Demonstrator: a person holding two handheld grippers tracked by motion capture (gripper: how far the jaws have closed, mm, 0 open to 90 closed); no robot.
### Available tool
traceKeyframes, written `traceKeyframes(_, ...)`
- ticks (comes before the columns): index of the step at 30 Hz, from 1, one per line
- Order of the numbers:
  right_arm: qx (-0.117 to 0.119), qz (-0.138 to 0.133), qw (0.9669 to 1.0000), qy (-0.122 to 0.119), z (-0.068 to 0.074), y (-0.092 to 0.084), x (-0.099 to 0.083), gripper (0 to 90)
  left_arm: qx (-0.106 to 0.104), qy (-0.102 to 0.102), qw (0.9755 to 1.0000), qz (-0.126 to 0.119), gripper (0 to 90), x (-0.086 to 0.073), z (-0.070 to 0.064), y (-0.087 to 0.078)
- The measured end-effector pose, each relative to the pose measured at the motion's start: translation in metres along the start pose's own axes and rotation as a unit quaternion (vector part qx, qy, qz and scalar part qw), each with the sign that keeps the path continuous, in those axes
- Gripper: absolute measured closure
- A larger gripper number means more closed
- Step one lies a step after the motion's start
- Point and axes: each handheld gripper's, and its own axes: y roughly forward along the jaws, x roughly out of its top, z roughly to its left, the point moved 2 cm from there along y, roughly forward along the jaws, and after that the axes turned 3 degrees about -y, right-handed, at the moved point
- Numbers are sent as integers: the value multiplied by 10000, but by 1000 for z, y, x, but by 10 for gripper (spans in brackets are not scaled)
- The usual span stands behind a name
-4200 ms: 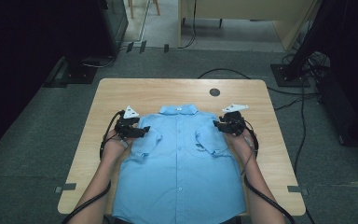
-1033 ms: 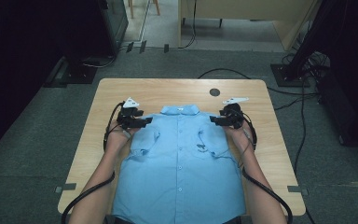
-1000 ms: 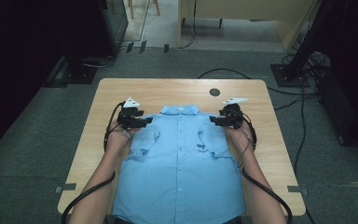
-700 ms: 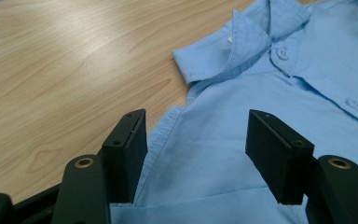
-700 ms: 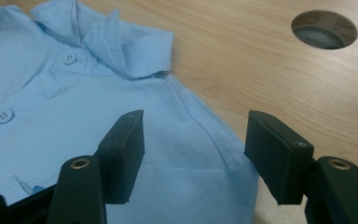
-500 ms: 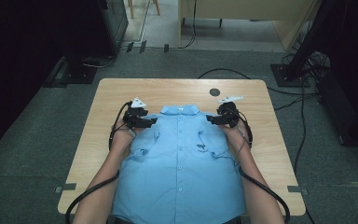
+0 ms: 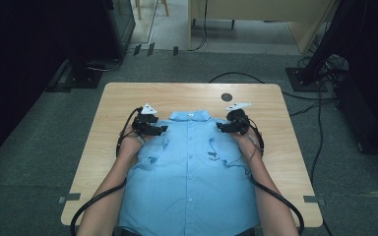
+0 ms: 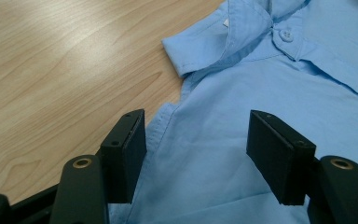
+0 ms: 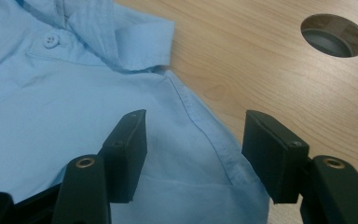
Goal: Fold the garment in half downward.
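A light blue button-up shirt (image 7: 192,167) lies front up on the wooden table (image 7: 128,98), with its collar (image 7: 189,116) at the far side. My left gripper (image 7: 162,130) hovers open over the shirt's left shoulder; in the left gripper view the shoulder seam (image 8: 168,121) runs between the jaws of that gripper (image 8: 196,149) without being pinched. My right gripper (image 7: 220,127) mirrors it at the other shoulder. Its jaws have just been closing a little, with the shoulder edge (image 9: 205,126) between them, and that gripper (image 9: 193,149) still stands open. The pads press on nothing.
A round cable hole (image 7: 226,97) sits in the table beyond the right gripper, also seen in the right gripper view (image 9: 334,35). Bare wood flanks the shirt on both sides. Cables trail from both grippers along the forearms. Dark floor and furniture surround the table.
Since the oldest frame both hands have slid toward the far side, from the sleeves up to the shoulders near the collar. Over the last second they have barely shifted.
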Motion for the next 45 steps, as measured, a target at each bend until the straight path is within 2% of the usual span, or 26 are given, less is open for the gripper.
traceKeyframes(3, 8, -9, 10000, -22, 0, 1, 2, 392, -51, 21, 10000, -28, 376, 2, 0, 2)
traceKeyframes(5, 92, -6, 10000, -11, 0, 2, 5, 386, -62, 54, 10000, -15, 377, 3, -1, 3)
traceKeyframes(7, 239, -33, 9997, 46, 1, 4, 6, 385, -132, 5, 9999, -18, 405, 4, -1, 4)
traceKeyframes(16, 128, 42, 9998, -125, 3, 11, 11, 385, -101, 173, 9997, 103, 406, 10, -2, 13)
traceKeyframes(23, 166, 232, 9991, -304, 7, 20, 13, 385, -131, 185, 9996, 163, 407, 11, -4, 21)
traceKeyframes(26, 222, 257, 9991, -243, 8, 22, 15, 385, -150, 180, 9996, 149, 408, 10, -3, 21)
traceKeyframes(30, 298, 289, 9988, -276, 8, 25, 18, 385, -192, 231, 9994, 143, 445, 9, -5, 19)
traceKeyframes(33, 342, 311, 9984, -328, 10, 25, 19, 430, -301, 202, 9993, 121, 541, 8, -6, 17)
traceKeyframes(35, 345, 299, 9984, -327, 11, 24, 18, 507, -475, 22, 9988, 104, 630, 8, -7, 17)
traceKeyframes(40, 312, 352, 9986, -257, 16, 21, 19, 764, -386, 47, 9991, 170, 832, 7, -7, 16)
traceKeyframes(42, 332, 412, 9984, -196, 18, 21, 20, 854, -397, 28, 9990, 189, 868, 8, -9, 16)
traceKeyframes(45, 358, 394, 9985, -87, 18, 22, 20, 886, -398, 53, 9990, 216, 879, 8, -9, 16)
